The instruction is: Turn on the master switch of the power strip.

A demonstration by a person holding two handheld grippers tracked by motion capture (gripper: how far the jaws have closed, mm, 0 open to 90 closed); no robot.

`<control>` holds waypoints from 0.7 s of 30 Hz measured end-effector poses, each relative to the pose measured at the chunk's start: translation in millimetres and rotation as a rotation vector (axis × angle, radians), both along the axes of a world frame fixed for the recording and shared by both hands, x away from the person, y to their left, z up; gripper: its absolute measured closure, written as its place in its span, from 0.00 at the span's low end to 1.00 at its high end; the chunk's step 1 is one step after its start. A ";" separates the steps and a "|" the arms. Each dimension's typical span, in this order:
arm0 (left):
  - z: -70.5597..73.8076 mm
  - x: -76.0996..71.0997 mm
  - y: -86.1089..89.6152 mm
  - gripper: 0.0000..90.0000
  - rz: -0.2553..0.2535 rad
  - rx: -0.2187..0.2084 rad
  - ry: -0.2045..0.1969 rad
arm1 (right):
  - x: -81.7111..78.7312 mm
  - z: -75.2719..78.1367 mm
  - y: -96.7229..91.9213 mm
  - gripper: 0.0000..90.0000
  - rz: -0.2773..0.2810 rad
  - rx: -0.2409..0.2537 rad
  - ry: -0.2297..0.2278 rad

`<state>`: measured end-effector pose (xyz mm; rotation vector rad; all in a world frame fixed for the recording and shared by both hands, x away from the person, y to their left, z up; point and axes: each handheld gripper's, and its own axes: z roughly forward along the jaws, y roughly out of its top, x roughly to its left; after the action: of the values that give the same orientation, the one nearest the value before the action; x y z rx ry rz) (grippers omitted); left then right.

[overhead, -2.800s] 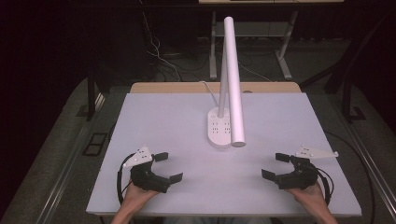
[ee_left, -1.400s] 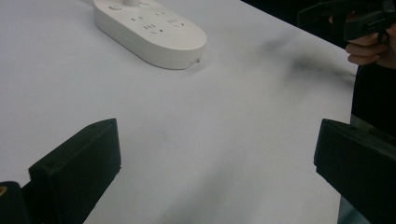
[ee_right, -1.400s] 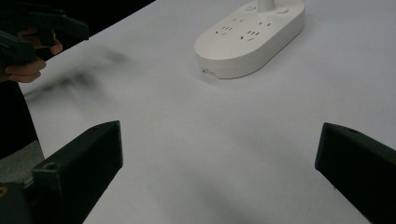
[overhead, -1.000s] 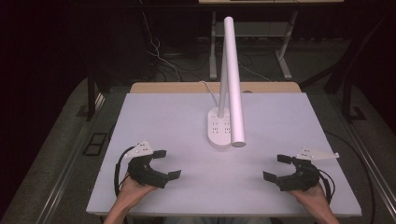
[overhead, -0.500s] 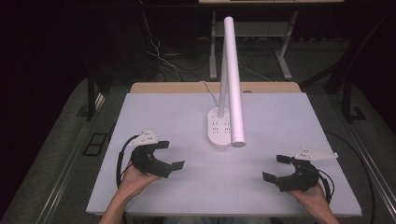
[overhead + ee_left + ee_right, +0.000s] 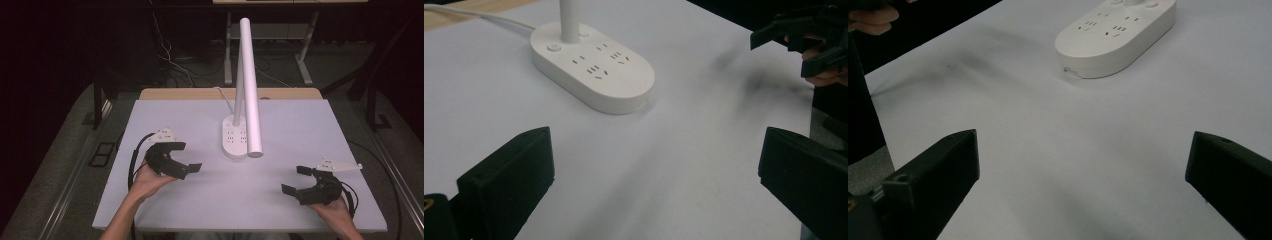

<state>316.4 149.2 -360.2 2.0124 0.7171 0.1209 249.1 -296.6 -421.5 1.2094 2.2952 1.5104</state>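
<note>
High view: desk lamp point(image 6: 246, 95), white, one piece, on the table point(image 6: 325, 125). It stands ahead of the left gripper point(image 6: 181, 159) and well apart from the right gripper point(image 6: 299, 180); both sets of jaws stand apart, empty.

Left gripper view: oval lamp base point(image 6: 591, 67) with socket holes, ahead of the spread jaws. Judged rigid, smooth, bottom-heavy; best held at the stem or base edge.

Right gripper view: lamp base point(image 6: 1118, 35) far ahead, seam and lower edge visible; the tall tube is seen from above.

Dim surroundings, lit tabletop, soft shadows, slight blur.
</note>
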 end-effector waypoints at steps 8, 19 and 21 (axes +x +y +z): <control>7.1 15.1 -7.6 0.01 -0.015 0.024 0.000 | -0.5 0.2 -0.6 0.00 -0.003 0.000 -0.002; 14.8 34.5 -17.3 0.01 -0.025 0.044 0.000 | -1.1 0.6 -1.1 0.00 0.000 0.008 0.003; 16.0 38.1 -19.1 0.01 -0.025 0.050 -0.001 | -1.0 0.5 -0.9 0.00 0.001 0.008 0.003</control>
<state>354.5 130.1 -344.2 2.0680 0.6938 0.1261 248.1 -297.5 -421.0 1.2130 2.2948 1.5204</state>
